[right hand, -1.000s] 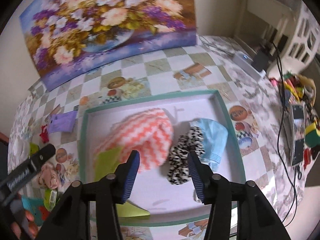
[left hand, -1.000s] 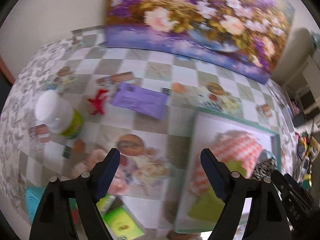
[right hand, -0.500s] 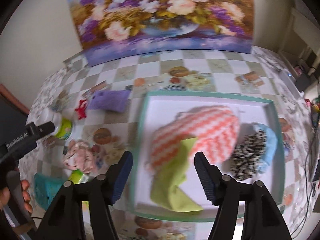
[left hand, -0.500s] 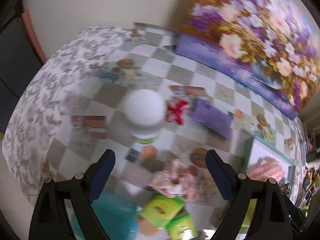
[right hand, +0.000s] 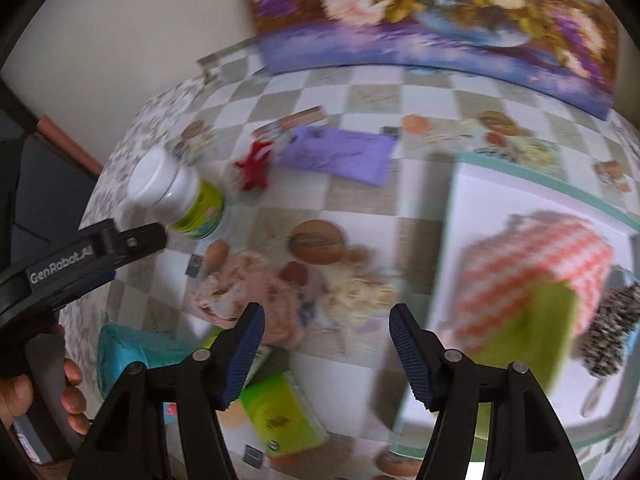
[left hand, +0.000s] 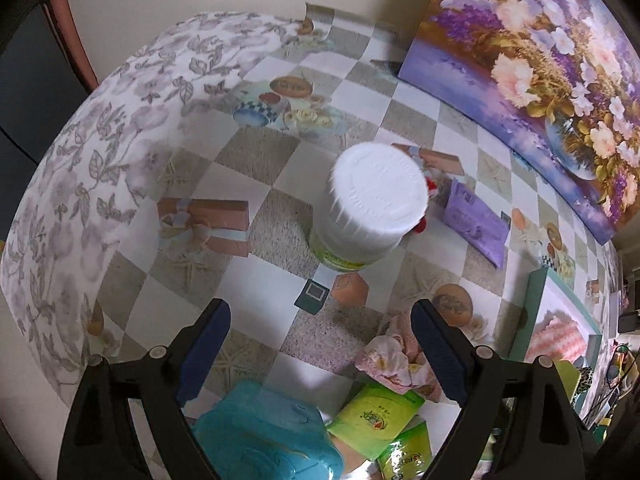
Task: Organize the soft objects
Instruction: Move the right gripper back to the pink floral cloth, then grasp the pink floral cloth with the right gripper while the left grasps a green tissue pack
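Observation:
A crumpled pink cloth [left hand: 394, 358] lies on the checked tablecloth, also in the right wrist view [right hand: 256, 292]. A white tray with a teal rim [right hand: 452, 216] holds an orange zigzag cloth [right hand: 536, 268], a green cloth [right hand: 532, 328] and a black-and-white spotted cloth [right hand: 612, 332]. A red soft toy [right hand: 254, 164] and a purple cloth [right hand: 340, 154] lie further back. My left gripper [left hand: 320, 356] is open and empty, above the table in front of a white-lidded jar [left hand: 374, 204]. My right gripper [right hand: 326, 344] is open and empty, just right of the pink cloth.
A teal packet [left hand: 264, 436] and green tissue packs [left hand: 376, 412] lie at the near edge. A flower painting [left hand: 532, 60] leans against the wall behind. The table's left edge drops away [left hand: 52, 184]. The left gripper's body [right hand: 80, 256] shows at the left of the right wrist view.
My left gripper has swung left from the tray to face the jar and the table's left end. My right gripper has moved left from over the tray to the pink cloth.

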